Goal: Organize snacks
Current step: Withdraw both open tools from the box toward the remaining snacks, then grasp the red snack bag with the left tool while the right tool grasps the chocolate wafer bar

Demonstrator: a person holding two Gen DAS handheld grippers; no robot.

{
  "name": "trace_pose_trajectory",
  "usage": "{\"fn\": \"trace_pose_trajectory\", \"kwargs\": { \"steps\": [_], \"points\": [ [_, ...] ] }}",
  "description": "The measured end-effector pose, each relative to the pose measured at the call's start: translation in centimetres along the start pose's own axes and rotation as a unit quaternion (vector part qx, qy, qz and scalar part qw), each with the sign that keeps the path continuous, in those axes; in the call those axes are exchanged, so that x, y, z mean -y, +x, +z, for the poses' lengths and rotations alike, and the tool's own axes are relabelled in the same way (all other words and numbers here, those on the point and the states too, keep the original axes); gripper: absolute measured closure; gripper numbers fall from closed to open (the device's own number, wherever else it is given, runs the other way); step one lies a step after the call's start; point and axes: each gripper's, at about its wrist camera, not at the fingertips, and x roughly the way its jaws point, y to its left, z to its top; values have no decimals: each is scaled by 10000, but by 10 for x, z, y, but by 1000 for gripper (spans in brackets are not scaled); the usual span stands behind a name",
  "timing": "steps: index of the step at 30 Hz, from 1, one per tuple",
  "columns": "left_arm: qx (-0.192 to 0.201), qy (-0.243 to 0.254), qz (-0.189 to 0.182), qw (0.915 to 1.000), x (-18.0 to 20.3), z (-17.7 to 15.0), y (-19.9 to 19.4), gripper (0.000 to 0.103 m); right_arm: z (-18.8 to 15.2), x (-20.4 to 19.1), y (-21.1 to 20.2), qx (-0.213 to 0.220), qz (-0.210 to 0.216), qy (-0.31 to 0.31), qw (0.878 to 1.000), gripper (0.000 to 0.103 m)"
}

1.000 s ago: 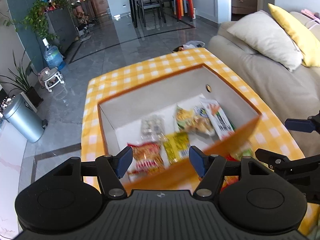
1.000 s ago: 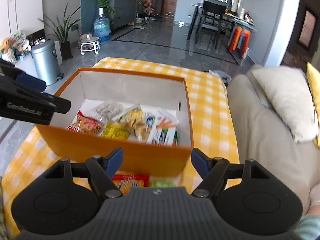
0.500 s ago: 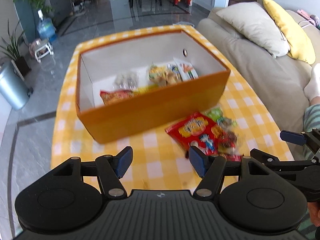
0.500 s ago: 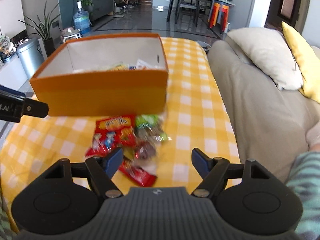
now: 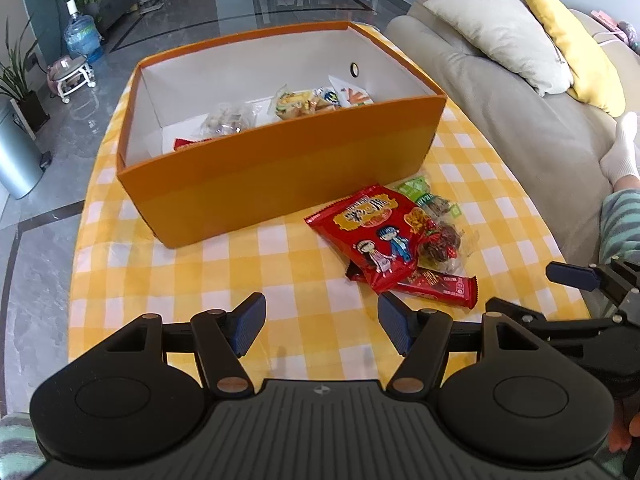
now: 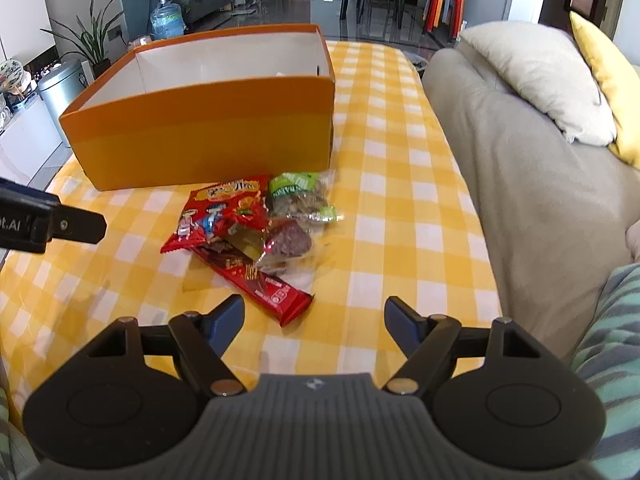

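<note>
An orange box (image 5: 276, 184) (image 6: 200, 128) with a white inside stands on the yellow checked tablecloth (image 5: 224, 280) and holds several snack packets (image 5: 304, 102). In front of it lies a small heap of snacks: a red cartoon bag (image 5: 374, 232) (image 6: 216, 208), a green-labelled packet (image 5: 420, 194) (image 6: 298, 196), a clear packet of dark pieces (image 6: 288, 244) and a long red bar (image 5: 436, 286) (image 6: 260, 286). My left gripper (image 5: 322, 326) stands open over bare cloth, left of the heap. My right gripper (image 6: 314, 322) is open too, just short of the red bar's near end.
A beige sofa (image 6: 512, 152) with cream (image 6: 536, 76) and yellow (image 5: 572, 40) cushions runs along the table's right side. A person's striped sleeve (image 6: 612, 340) and white-socked foot (image 5: 620, 152) are at the right. A metal bin (image 5: 16, 160), plants and a water bottle stand on the floor at the left.
Both grippers have pulled back from above the box and sunk toward the table's near side. The heap of snacks in front of the box has come into full view.
</note>
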Motion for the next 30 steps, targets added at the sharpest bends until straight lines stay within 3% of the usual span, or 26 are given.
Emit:
{"fn": "trace_pose_trajectory", "kwargs": {
  "steps": [13,20,30],
  "points": [
    [-222,-113,-160,9996,-2,1,17,28,1,19,17,-236,207,510,9982,31],
    [-247,-134,-290,9992,-5,3,24,32,4,15,25,-283,392,338,9983,45],
    [-286,48,-410,9987,-1,7,41,32,11,4,39,-273,746,-109,9968,46]
  ]
}}
